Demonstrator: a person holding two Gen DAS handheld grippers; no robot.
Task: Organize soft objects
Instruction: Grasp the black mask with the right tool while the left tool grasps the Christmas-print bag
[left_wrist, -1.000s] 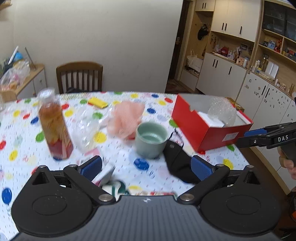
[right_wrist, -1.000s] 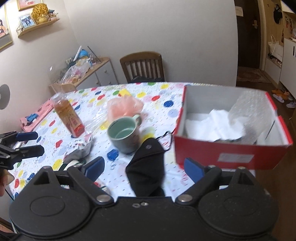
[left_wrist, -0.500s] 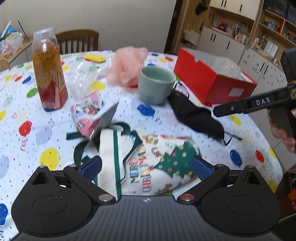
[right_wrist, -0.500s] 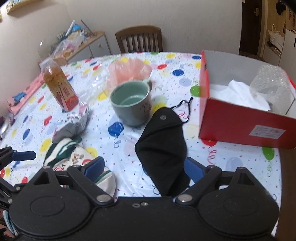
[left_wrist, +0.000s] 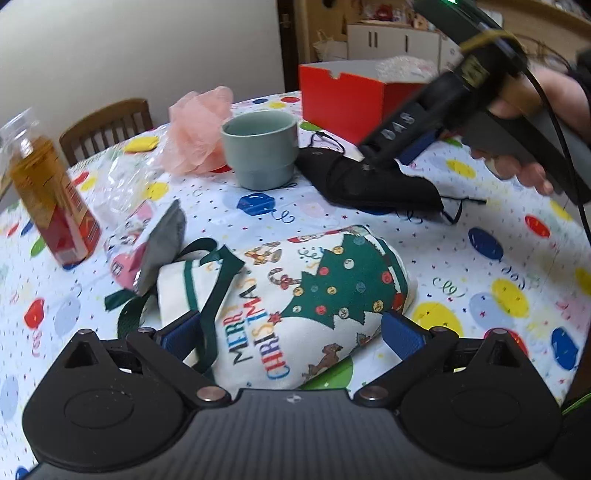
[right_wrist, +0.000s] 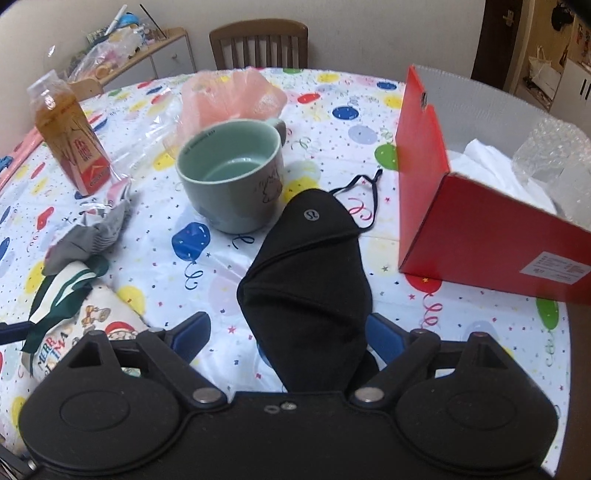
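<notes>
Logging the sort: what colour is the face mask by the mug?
Black face mask, small round grey logo; clearest in the right wrist view.

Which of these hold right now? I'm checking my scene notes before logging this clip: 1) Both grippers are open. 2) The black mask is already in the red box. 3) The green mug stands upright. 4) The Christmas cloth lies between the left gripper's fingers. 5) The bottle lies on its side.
1) True: the left gripper and the right gripper both stand open.
2) False: the black mask lies on the table, between the right gripper's fingers; the red box holds white material and bubble wrap.
3) True: the green mug stands upright.
4) True: the Christmas cloth lies there.
5) False: the bottle stands upright.
</notes>
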